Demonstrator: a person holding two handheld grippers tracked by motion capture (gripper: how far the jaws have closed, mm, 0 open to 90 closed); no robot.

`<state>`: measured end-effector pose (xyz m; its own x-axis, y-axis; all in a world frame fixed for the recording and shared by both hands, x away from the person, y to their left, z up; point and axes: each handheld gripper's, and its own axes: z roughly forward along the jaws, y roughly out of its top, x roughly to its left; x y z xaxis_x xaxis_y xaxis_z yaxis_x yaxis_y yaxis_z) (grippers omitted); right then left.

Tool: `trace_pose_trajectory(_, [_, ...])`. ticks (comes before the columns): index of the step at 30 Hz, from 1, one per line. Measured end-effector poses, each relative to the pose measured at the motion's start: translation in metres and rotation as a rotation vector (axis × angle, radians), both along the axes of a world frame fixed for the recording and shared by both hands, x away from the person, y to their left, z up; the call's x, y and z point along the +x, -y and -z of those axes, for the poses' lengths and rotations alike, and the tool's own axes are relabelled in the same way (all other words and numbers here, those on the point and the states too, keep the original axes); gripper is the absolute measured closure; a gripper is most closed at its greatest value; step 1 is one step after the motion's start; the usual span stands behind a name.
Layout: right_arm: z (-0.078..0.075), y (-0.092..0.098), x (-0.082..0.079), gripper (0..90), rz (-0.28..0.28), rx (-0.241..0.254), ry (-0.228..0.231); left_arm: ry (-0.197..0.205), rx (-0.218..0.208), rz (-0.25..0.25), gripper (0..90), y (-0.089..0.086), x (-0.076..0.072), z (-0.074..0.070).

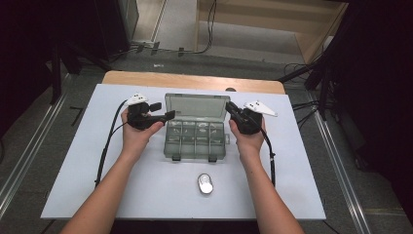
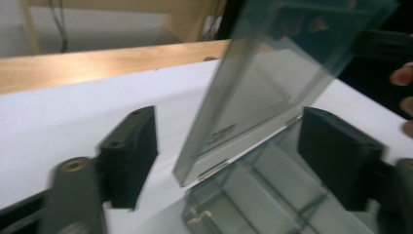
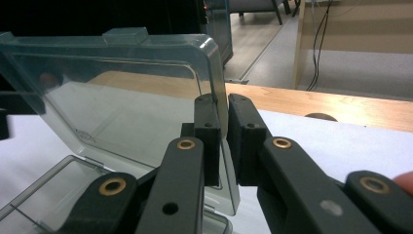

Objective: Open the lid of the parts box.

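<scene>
Right gripper: jaws pinched narrow on the side edge of the clear lid, one pad on each face of it, lid standing raised and leaning back behind the jaws. Left gripper: jaws spread wide, the lid's other edge standing between the pads but touched by neither, clear gap on both sides. Below and ahead of those open jaws: the compartment box, dividers visible through the clear plastic, too blurred to tell whether anything lies in the cells.

Outward, in the high view: box between the two hands, lid up at its far side, front latches hanging loose at the near wall. Small silver oval object nearer the person than the box, well apart from both grippers, untouched.

Judged progress: unlatching and lifting apparently done, lid open and steadied from the right alone. Left to do, probably: letting the lid rest fully back, then fetching the oval object into a compartment.
</scene>
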<state>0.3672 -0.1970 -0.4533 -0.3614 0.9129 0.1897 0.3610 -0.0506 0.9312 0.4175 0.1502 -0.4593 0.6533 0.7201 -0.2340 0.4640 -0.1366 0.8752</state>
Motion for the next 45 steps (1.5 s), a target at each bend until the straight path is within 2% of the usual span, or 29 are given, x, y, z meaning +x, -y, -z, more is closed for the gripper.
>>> trace_pose_trajectory(2, [0.0, 0.0, 0.001, 81.9, 0.004, 0.004, -0.002, -0.007, 0.017, -0.029, 50.7, 0.001, 0.003, 0.002])
trace_pose_trajectory(4, [0.0, 0.0, 0.003, 81.9, 0.005, 0.012, -0.008, 0.01, 0.031, -0.038, 61.7, 0.002, 0.005, 0.004])
trace_pose_trajectory(5, [0.0, 0.0, 0.004, 81.9, 0.005, 0.014, -0.01, 0.014, 0.047, -0.05, 63.3, 0.003, 0.005, 0.005])
trace_pose_trajectory(12, [0.0, 0.001, 0.01, 82.1, 0.012, 0.026, -0.021, 0.051, 0.084, -0.064, 76.4, 0.011, 0.005, 0.008])
trace_pose_trajectory(18, [0.0, 0.0, 0.015, 82.6, 0.026, 0.036, -0.031, 0.049, 0.105, -0.114, 78.1, 0.019, 0.007, 0.014])
trace_pose_trajectory(23, [0.001, 0.001, 0.019, 83.3, 0.023, 0.032, -0.037, 0.063, 0.132, -0.142, 82.3, 0.022, 0.006, 0.015])
trace_pose_trajectory(27, [0.001, 0.002, 0.024, 83.6, 0.023, 0.029, -0.043, 0.069, 0.125, -0.162, 85.2, 0.022, 0.004, 0.017])
trace_pose_trajectory(33, [0.007, 0.006, 0.03, 81.9, 0.008, 0.07, -0.052, 0.06, 0.112, -0.179, 85.7, 0.022, 0.004, 0.018])
trace_pose_trajectory(37, [0.016, 0.004, 0.034, 80.2, -0.003, 0.066, -0.092, 0.057, 0.105, -0.179, 85.7, 0.022, 0.003, 0.018])
trace_pose_trajectory(39, [0.021, 0.002, 0.034, 80.2, 0.0, 0.057, -0.095, 0.052, 0.098, -0.177, 85.7, 0.021, 0.004, 0.019])
trace_pose_trajectory(42, [0.026, 0.003, 0.034, 80.2, -0.002, 0.081, -0.109, 0.049, 0.091, -0.175, 85.7, 0.02, 0.005, 0.019])
trace_pose_trajectory(45, [0.031, 0.003, 0.033, 80.2, -0.001, 0.072, -0.111, 0.047, 0.088, -0.175, 85.7, 0.02, 0.005, 0.019])
